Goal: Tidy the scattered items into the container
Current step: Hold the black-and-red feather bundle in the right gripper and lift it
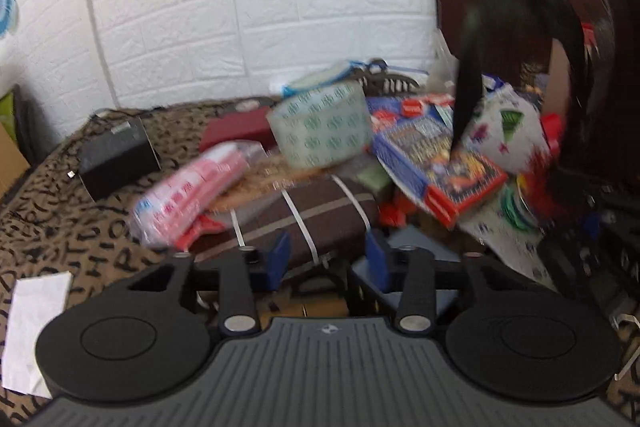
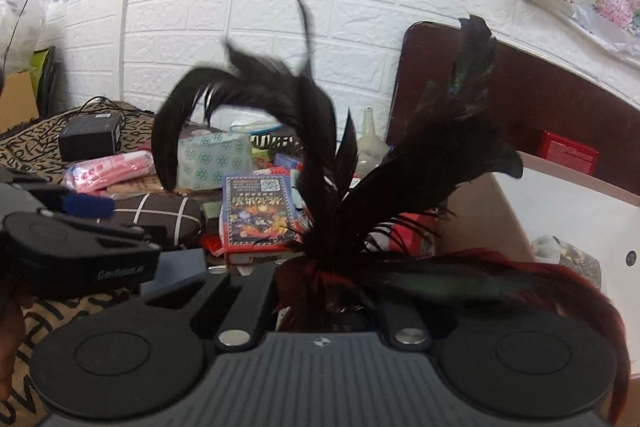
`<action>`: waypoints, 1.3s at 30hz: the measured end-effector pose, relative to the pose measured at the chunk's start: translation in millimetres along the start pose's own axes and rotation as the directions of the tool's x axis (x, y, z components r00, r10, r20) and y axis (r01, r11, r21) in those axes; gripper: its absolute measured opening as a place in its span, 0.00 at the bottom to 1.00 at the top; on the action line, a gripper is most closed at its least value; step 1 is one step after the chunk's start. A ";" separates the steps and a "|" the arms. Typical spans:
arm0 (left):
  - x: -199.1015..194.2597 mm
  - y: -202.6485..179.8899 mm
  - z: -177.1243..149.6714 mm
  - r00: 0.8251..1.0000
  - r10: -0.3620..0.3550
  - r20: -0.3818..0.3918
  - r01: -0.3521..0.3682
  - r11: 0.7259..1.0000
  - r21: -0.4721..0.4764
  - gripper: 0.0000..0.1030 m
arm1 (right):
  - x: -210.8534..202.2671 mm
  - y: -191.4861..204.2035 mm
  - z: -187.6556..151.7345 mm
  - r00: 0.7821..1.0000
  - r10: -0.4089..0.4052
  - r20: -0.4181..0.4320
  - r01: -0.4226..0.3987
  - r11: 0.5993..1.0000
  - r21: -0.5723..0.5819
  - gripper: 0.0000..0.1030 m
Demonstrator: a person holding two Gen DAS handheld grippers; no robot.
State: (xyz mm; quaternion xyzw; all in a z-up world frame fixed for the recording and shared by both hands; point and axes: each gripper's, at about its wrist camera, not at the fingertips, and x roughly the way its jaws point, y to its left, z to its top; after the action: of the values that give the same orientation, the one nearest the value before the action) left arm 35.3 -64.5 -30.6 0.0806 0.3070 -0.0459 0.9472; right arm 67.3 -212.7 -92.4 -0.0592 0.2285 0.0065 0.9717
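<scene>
A: Start at the left. What is the left gripper (image 1: 326, 261) doing?

B: Its blue pads stand apart with nothing pressed between them; it hovers just short of the brown checked pouch (image 1: 304, 223), which lies at twelve o'clock from it. At ten o'clock sits the pink packet (image 1: 192, 193), and at eleven the black adapter (image 1: 116, 155) on the patterned cloth (image 1: 60, 223).

A: And past the pouch?

B: The roll of green-printed tape (image 1: 320, 125) at twelve, and the blue card box (image 1: 440, 167) at one o'clock, all heaped together.

A: The right side?

B: The right gripper (image 2: 320, 311) is clenched on the feather duster (image 2: 340, 187); its pads are hidden by the plumes, but the stem rises straight out from between them. At three o'clock is the white box (image 2: 560, 227), probably the container.

A: So which step?

B: I judge the duster is being carried. Next it calls for a swing towards three o'clock over the box rim, then a release, while the left closes on the pouch.
</scene>
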 end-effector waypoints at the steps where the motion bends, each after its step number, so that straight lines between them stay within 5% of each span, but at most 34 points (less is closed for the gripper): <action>1: -3.6 -0.6 -5.4 1.000 -0.010 0.014 0.010 1.000 0.005 0.34 | -1.1 0.1 -0.5 1.000 0.008 0.000 -0.008 1.000 0.000 0.05; 10: -2.7 -14.7 3.6 0.999 -0.018 0.028 0.018 1.000 0.021 0.34 | -0.6 4.4 2.0 1.000 -0.025 0.011 0.025 1.000 0.000 0.05; 12: -0.8 -13.6 3.0 0.999 -0.015 0.035 0.014 1.000 0.020 0.27 | -0.5 4.3 2.8 1.000 -0.016 0.010 0.016 1.000 -0.007 0.05; 14: -1.1 -11.9 1.7 0.999 -0.018 0.029 0.017 1.000 0.024 0.03 | -1.1 -2.1 5.9 1.000 0.013 0.009 -0.013 1.000 -0.013 0.04; 22: 7.4 11.6 -23.2 0.997 -0.071 -0.020 0.071 0.997 0.003 0.03 | -16.4 -2.9 7.6 0.999 0.038 0.036 -0.038 0.999 -0.027 0.03; 39: -3.1 5.5 -6.4 1.000 -0.005 0.002 0.005 0.999 -0.043 0.03 | -20.4 -10.7 0.9 0.999 0.013 0.042 -0.015 0.999 0.039 0.03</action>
State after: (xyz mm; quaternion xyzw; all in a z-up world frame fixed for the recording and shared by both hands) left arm 30.0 -57.9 -33.2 0.0592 0.3074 -0.0419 0.9488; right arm 49.9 -222.9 -81.3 -0.0386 0.2085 0.0101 0.9772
